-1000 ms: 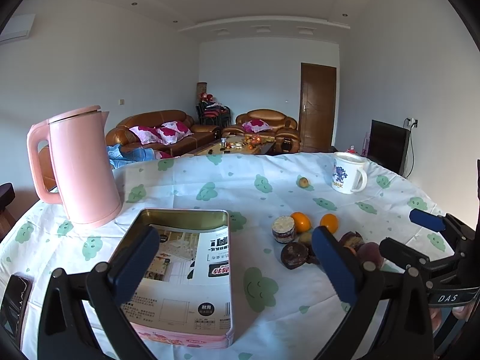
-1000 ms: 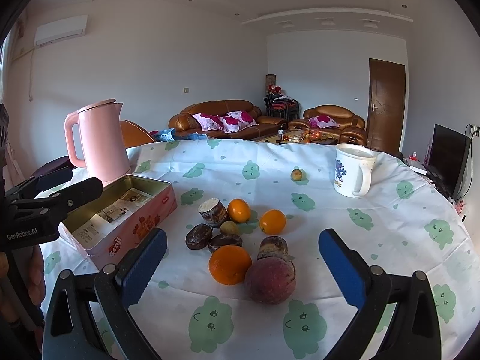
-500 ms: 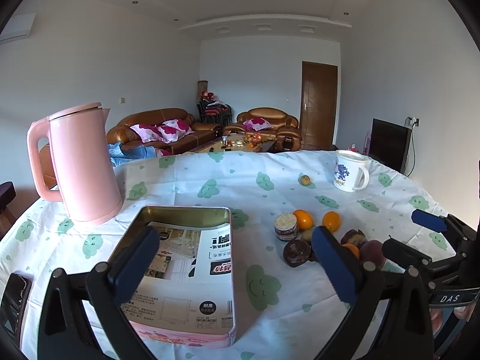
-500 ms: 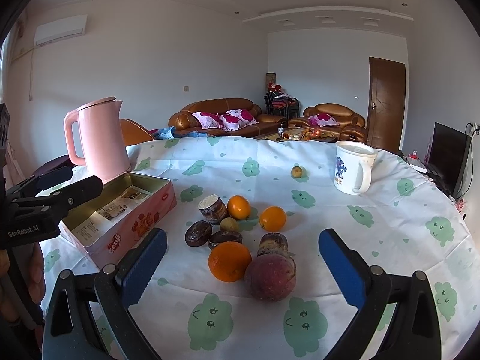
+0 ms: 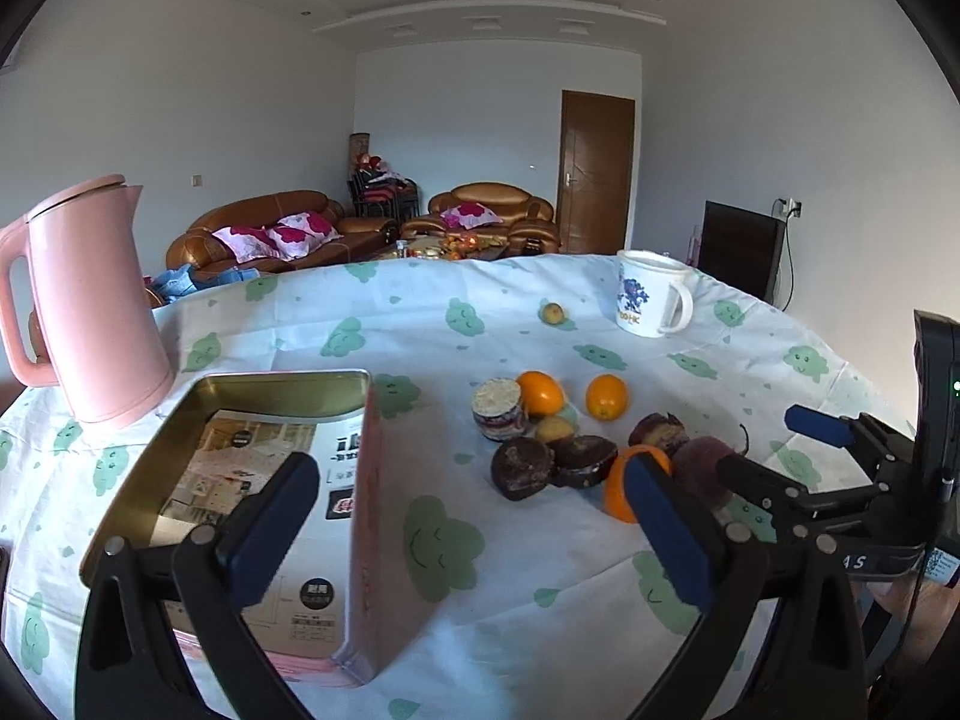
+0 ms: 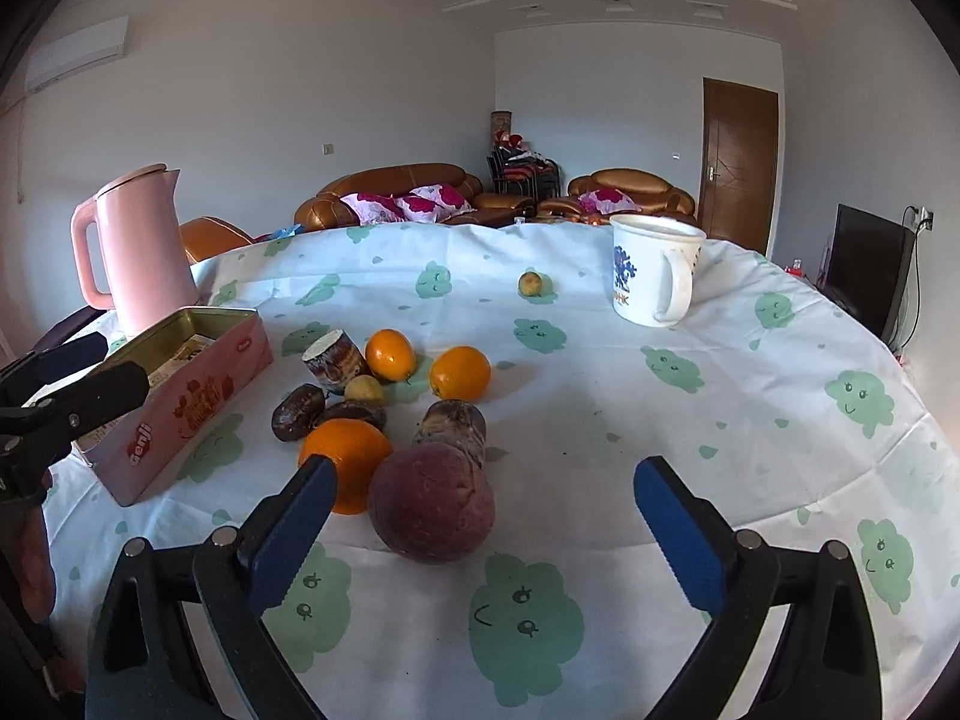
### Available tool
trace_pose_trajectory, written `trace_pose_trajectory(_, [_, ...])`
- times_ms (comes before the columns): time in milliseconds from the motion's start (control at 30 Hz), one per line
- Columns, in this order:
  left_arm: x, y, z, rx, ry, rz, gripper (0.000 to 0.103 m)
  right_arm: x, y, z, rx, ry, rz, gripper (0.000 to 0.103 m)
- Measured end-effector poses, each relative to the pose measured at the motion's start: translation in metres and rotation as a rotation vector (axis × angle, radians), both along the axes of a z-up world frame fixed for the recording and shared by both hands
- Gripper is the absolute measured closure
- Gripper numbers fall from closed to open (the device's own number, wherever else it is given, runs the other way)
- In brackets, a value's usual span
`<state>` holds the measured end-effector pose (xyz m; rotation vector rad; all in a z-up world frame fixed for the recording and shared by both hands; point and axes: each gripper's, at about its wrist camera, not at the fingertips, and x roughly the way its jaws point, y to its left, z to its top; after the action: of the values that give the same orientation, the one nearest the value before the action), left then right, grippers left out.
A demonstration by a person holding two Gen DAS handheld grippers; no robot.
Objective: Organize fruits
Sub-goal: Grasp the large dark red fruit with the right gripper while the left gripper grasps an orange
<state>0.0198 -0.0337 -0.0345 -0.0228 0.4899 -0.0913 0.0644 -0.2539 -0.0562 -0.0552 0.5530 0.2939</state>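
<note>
A cluster of fruit lies mid-table: a reddish peach (image 6: 432, 498), a large orange (image 6: 345, 462), two small oranges (image 6: 390, 354), dark brown fruits (image 6: 297, 411) and a cut round piece (image 6: 333, 354). My right gripper (image 6: 480, 501) hovers low at the peach. Its jaws are closing, with the peach just between the fingertips and no pad touching it. My left gripper (image 5: 474, 510) is open and holds nothing, its left finger over the open pink tin (image 5: 282, 378). From the left wrist view the right gripper (image 5: 774, 447) reaches in beside the fruit.
A pink kettle (image 5: 90, 306) stands behind the tin. A white mug (image 6: 651, 276) sits at the far right, with a small yellow fruit (image 6: 530, 284) alone to its left. The cloud-print tablecloth (image 6: 750, 420) is bare right of the fruit.
Both grippers have moved forward and down towards the table. The peach and the tin look nearer. The right jaws have narrowed slightly.
</note>
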Motion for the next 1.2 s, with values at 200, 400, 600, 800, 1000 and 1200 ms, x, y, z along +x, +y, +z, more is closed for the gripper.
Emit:
trace_pose_trajectory(200, [0.009,-0.011,-0.004,-0.009,0.029,-0.036,0.000,0.010,0.007,-0.008,-0.008,0.072,0.057,0.028])
trace_pose_trajectory(400, [0.015,-0.023,-0.005,0.013,0.046,-0.077,0.001,0.025,0.014,-0.016,-0.005,0.158,0.122,0.040])
trace_pose_trajectory(600, [0.024,-0.037,-0.008,0.031,0.077,-0.124,0.011,0.025,0.015,-0.018,0.024,0.171,0.159,0.049])
trace_pose_trajectory(800, [0.029,-0.053,-0.014,0.057,0.110,-0.168,0.020,0.019,-0.006,-0.011,0.113,0.117,0.089,0.049])
trace_pose_trajectory(1000, [0.041,-0.076,-0.021,0.095,0.157,-0.223,0.045,0.021,-0.022,-0.009,0.181,0.104,0.018,0.049])
trace_pose_trajectory(1200, [0.050,-0.089,-0.028,0.106,0.204,-0.256,0.062,0.021,-0.027,-0.008,0.214,0.095,-0.005,0.049])
